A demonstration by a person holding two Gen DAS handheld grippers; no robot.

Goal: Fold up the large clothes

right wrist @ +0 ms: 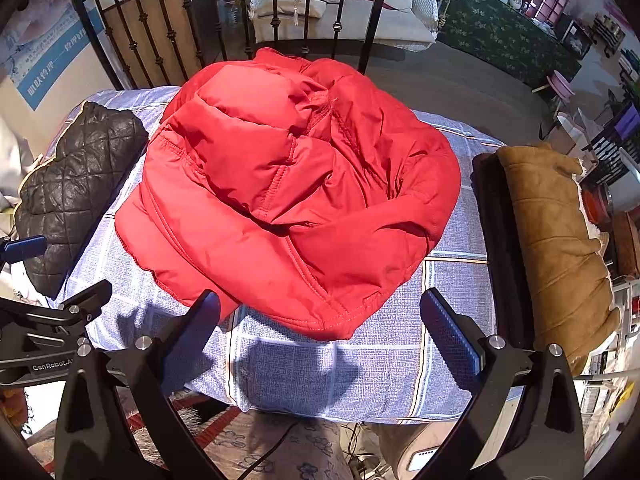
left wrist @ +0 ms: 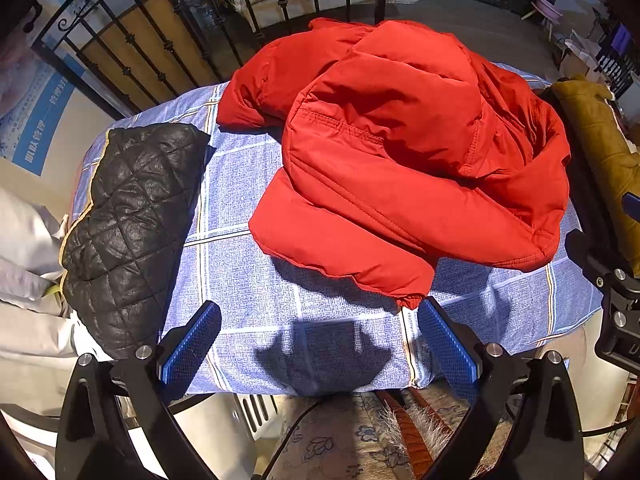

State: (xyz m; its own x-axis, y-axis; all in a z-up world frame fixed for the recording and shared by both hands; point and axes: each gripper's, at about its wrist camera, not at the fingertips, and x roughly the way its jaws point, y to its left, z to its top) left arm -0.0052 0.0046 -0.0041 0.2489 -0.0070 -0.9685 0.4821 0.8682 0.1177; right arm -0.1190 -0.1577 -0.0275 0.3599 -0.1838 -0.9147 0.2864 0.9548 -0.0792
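A red puffer jacket [left wrist: 400, 152] [right wrist: 288, 192] lies crumpled in a heap in the middle of a table covered with a blue checked cloth [left wrist: 304, 320] [right wrist: 360, 368]. My left gripper [left wrist: 320, 344] is open above the table's near edge, just short of the jacket's nearest cuff [left wrist: 408, 300], holding nothing. My right gripper [right wrist: 320, 328] is open too, its fingers either side of the jacket's near hem [right wrist: 332, 320] without gripping it. The right gripper's body shows at the right edge of the left wrist view.
A folded black quilted jacket [left wrist: 124, 232] [right wrist: 76, 192] lies on the table's left side. A brown suede coat [right wrist: 560, 240] [left wrist: 600, 152] rests on a black stand at the right. A black iron railing [left wrist: 160, 40] [right wrist: 224, 12] stands behind the table. Patterned fabric [left wrist: 340, 432] lies below the near edge.
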